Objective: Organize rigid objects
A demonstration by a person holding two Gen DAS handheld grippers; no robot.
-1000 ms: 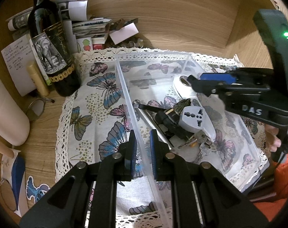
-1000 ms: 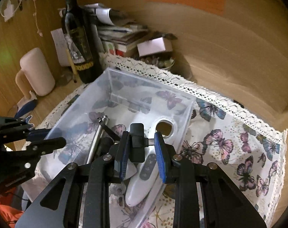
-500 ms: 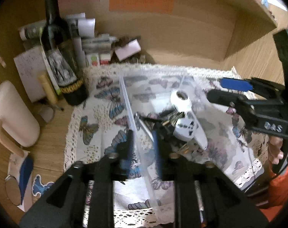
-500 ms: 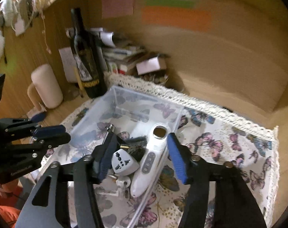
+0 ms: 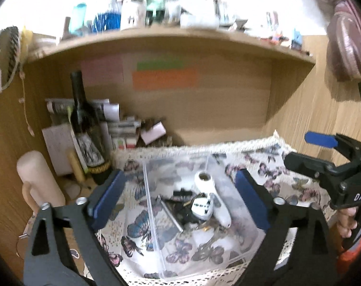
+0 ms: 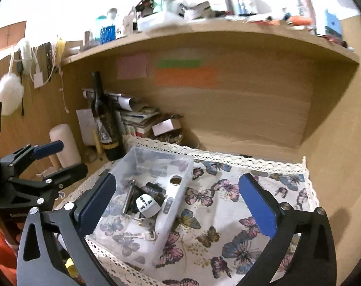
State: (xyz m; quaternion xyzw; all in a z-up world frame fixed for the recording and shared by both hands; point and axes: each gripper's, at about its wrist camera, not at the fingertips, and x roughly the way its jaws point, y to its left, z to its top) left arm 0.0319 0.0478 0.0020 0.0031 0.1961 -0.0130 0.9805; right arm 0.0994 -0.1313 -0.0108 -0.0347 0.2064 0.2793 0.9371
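With both jaws spread wide and holding nothing, left gripper (image 5: 180, 200) and right gripper (image 6: 178, 205) hover above bin (image 6: 180, 191) near cloth's (image 6: 252, 205) back-left corner. Adapter (image 6: 147, 205), remote (image 6: 169, 196), rod (image 6: 128, 197), keys (image 6: 142, 234) inside. Placing looks finished; next, probably retreat or find leftovers.

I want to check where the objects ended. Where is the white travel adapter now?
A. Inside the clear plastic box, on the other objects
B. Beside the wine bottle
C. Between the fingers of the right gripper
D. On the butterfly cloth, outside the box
A: the white travel adapter lies inside the clear plastic box, on top of the dark items next to the white handheld device, while the right gripper is wide open and holds nothing.
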